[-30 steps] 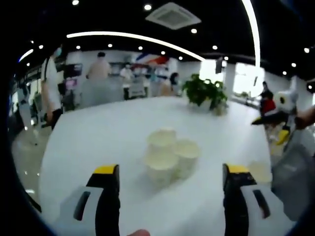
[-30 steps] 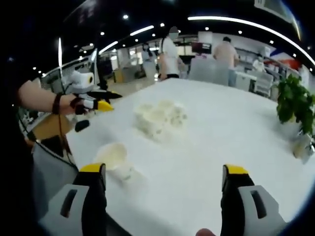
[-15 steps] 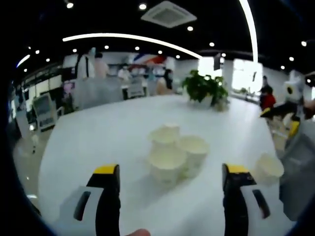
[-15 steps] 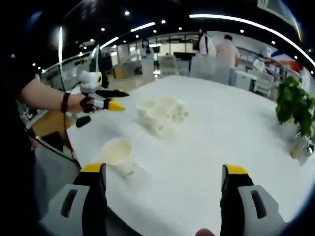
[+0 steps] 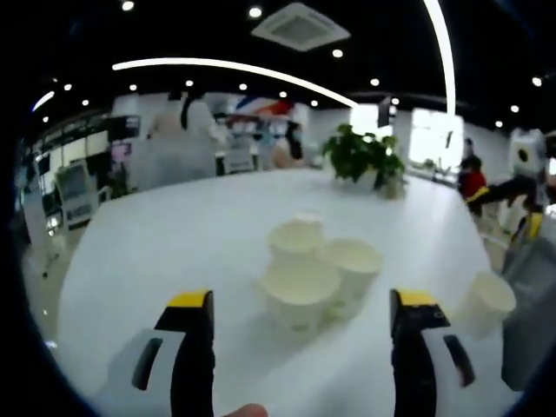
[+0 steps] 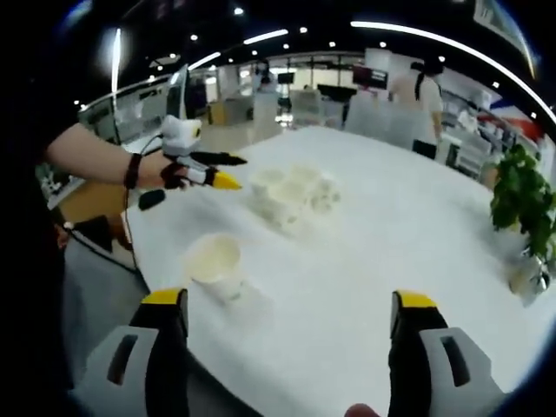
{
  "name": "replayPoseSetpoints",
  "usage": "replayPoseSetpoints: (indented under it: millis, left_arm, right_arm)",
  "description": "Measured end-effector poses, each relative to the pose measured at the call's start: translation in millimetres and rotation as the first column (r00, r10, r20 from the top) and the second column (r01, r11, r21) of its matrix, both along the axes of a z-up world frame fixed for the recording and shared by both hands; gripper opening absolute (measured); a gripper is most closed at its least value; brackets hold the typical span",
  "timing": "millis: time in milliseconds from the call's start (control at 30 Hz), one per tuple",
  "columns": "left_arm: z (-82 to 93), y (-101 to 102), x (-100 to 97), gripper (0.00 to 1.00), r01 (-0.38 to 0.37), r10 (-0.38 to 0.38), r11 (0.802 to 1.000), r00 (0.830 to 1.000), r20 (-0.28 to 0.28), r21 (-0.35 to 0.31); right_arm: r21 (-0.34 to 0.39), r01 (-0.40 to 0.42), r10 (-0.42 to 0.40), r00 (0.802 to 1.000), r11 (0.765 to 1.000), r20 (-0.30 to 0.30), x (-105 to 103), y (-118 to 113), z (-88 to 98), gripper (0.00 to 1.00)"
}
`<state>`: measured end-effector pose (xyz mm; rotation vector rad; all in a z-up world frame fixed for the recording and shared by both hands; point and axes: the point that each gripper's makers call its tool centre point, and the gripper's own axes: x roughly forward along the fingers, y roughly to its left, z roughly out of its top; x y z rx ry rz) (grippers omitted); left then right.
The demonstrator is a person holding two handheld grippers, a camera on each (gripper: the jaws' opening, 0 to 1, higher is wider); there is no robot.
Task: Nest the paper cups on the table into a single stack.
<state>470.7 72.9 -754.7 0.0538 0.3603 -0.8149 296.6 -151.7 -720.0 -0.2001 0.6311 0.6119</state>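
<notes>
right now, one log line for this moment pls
left gripper: open, facing three clustered cups | right gripper: open, nothing held | lone cup: upright, apart | table: no stack yet

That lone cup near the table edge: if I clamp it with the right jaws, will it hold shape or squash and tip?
The lone cup looks like thin paper and empty, so probably very light; a firm squeeze could dent its open rim. It stands upright apart from the three clustered cups, near the table edge, so a nudge might slide or topple it.

Bright open hall with ceiling spotlights (image 5: 254, 12), curved light strips (image 5: 234, 68), potted plant (image 5: 360, 160) on white table (image 5: 174, 234).
</notes>
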Motion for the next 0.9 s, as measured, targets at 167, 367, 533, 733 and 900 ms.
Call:
replayPoseSetpoints:
  millis: [167,367,533,733,900]
  left_arm:
    - [-2.8,2,4.4,0.78,-0.012,0.012,1.0,1.0,0.01,-0.01]
    - [-9.7,2,5.7,0.75,0.001,-0.001,1.0,1.0,0.019,0.011]
    - [-14.3,-1,8.1,0.72,0.01,-0.011,1.0,1.0,0.027,0.011]
    - [-24.1,-6,11.6,0.69,0.018,-0.018,1.0,1.0,0.011,0.008]
    - [-26.3,-5,16.0,0.66,-0.003,0.003,1.0,1.0,0.013,-0.003]
  right_arm:
    - [-0.006,0.007,-0.007,1.0,1.0,-0.009,-2,2,-2.9,0.95]
    - [-0.013,0.01,-0.01,1.0,1.0,-0.024,-7,3,-7.1,0.94]
    - [-0.011,0.021,-0.021,0.999,1.0,-0.027,-9,4,-6.5,0.94]
    - [-0.014,0.042,-0.043,0.999,0.999,-0.034,-11,0,-7.2,0.94]
    - [-0.024,0.048,-0.049,0.998,0.999,-0.04,-14,-3,-7.8,0.93]
